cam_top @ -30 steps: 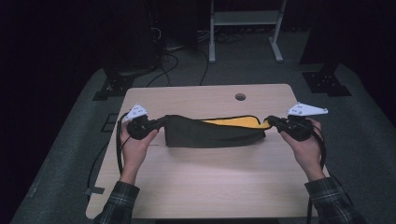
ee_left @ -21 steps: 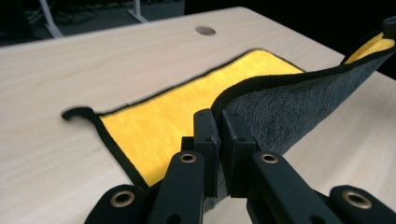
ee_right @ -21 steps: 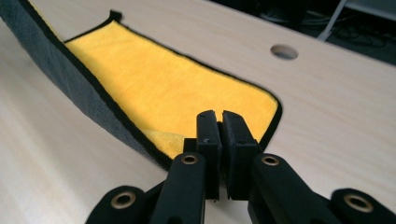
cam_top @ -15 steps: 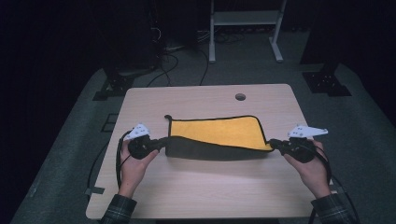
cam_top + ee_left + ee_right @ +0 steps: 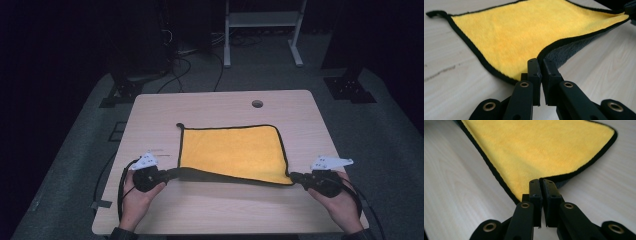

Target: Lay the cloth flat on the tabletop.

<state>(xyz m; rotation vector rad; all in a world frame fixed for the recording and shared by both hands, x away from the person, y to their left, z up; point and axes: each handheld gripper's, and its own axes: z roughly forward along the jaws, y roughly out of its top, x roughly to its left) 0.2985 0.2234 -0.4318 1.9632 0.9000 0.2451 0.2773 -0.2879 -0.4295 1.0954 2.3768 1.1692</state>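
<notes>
On the desk, cloth: a yellow cloth (image 5: 232,152) with black trim lies spread on the middle of the pale desk (image 5: 215,107), its far edge flat, its near edge lifted a little between the two tools.
Left tool: the left tool (image 5: 172,173) is clamped on the near left corner; in the left gripper view its jaws pinch the black hem, grey underside showing beside them.
Right tool: the right tool (image 5: 294,176) is clamped on the near right corner, jaws together over the trim.
Loop: a small hanging loop (image 5: 179,125) sticks out at the far left corner.
Step in hand: by my reading, laying the cloth out flat.
Doing it well: keep even tension between both corners so the near edge stays straight; lower both hands together until the hem rests on the desk; let go only once no sag or fold remains near the middle.
Risk: releasing one corner first would likely let the edge curl back.
</notes>
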